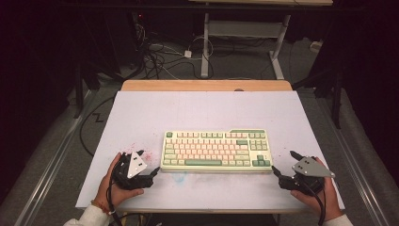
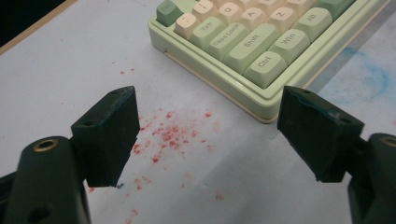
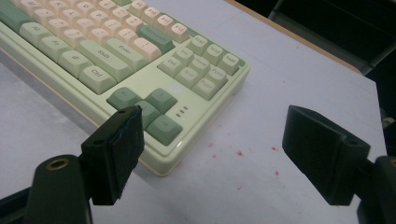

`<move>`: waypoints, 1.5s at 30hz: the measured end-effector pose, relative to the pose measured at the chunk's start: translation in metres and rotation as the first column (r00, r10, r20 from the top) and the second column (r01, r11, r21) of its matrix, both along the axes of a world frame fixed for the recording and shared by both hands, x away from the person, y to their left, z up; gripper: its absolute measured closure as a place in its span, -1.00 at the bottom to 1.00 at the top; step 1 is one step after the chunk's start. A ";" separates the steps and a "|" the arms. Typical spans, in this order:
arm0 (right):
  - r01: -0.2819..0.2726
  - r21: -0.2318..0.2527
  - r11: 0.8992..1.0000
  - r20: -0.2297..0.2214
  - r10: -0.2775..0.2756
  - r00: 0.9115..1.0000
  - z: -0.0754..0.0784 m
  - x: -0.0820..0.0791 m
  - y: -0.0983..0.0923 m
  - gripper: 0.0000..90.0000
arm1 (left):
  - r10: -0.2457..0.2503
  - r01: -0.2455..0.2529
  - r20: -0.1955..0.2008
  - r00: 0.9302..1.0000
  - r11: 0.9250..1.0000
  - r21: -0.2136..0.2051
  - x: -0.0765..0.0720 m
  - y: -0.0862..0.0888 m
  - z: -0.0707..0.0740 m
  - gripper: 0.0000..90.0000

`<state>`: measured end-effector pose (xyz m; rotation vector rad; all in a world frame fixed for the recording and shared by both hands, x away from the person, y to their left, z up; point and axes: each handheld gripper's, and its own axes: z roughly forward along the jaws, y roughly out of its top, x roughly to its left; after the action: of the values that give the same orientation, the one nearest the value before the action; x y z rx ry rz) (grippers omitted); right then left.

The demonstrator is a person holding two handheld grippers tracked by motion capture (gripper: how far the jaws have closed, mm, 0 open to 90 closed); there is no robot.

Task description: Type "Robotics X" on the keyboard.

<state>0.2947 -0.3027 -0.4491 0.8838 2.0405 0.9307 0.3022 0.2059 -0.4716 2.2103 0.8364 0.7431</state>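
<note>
Both tongs sit at the near edge of the desk [image 1: 141, 113], one at each end of the keyboard [image 1: 216, 150], and both stand wide with nothing between their jaws. Left tongs [image 1: 151, 172] aim at the board's near-left corner; in the left gripper view that corner lies just past the right jaw, apart from it. Right tongs [image 1: 282, 165] aim at the near-right corner, where, in the right gripper view, the left jaw hangs in front of the arrow keys [image 3: 149, 109], while the other jaw is out over bare desk.

Keyboard lies flat in the middle of the desk, square to the person, untouched as far as I can tell.

My worry is the grip. The case edge is low and smooth, so jaws closing on a corner could slide off, or catch a keycap and pop it loose. If one hand lifts or pushes before the other, the board would likely swing round on the sheet. Jaws coming in too high would press keys rather than the case.

Legible keycaps in the left gripper view: Tab [image 2: 206, 28], Caps Lock [image 2: 229, 37], Shift [image 2: 253, 43], Ctrl [image 2: 266, 62], Win [image 2: 293, 41], Alt [image 2: 312, 17], plus Q, A and Z. In the right gripper view another Ctrl [image 3: 96, 73] reads clearly; the rest are blurred. No brand mark is visible to me. Red specks [image 2: 168, 135] dot the desk by the left corner, and a faint blue smear [image 2: 369, 79] lies in front of the board.
</note>
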 end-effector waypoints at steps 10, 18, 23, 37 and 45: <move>-0.009 0.032 0.999 0.000 0.009 1.000 0.004 -0.002 -0.002 -0.48 | -0.012 0.012 0.003 1.000 1.000 -0.013 -0.003 0.003 0.001 -0.57; -0.042 0.086 0.995 0.009 0.042 0.999 0.013 -0.001 -0.004 -0.09 | -0.005 0.005 0.003 1.000 1.000 -0.030 -0.003 0.005 0.004 -0.57; -0.068 0.093 0.993 -0.014 0.069 0.998 0.020 0.009 0.004 0.30 | -0.005 0.005 0.000 1.000 0.999 -0.033 0.001 0.003 0.007 -0.57; -0.208 0.070 0.976 -0.130 0.216 0.968 0.019 0.041 0.048 1.00 | -0.008 0.007 -0.019 1.000 0.999 -0.048 0.013 -0.004 0.016 -0.48; -0.258 0.029 0.966 -0.185 0.259 0.948 0.008 0.056 0.078 1.00 | -0.007 0.005 -0.026 1.000 0.998 -0.057 0.015 -0.009 0.022 -0.46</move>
<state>0.3507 -0.2248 -0.4413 0.7408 2.3597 1.0240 0.3170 0.1969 -0.4499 2.1753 0.8529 0.6811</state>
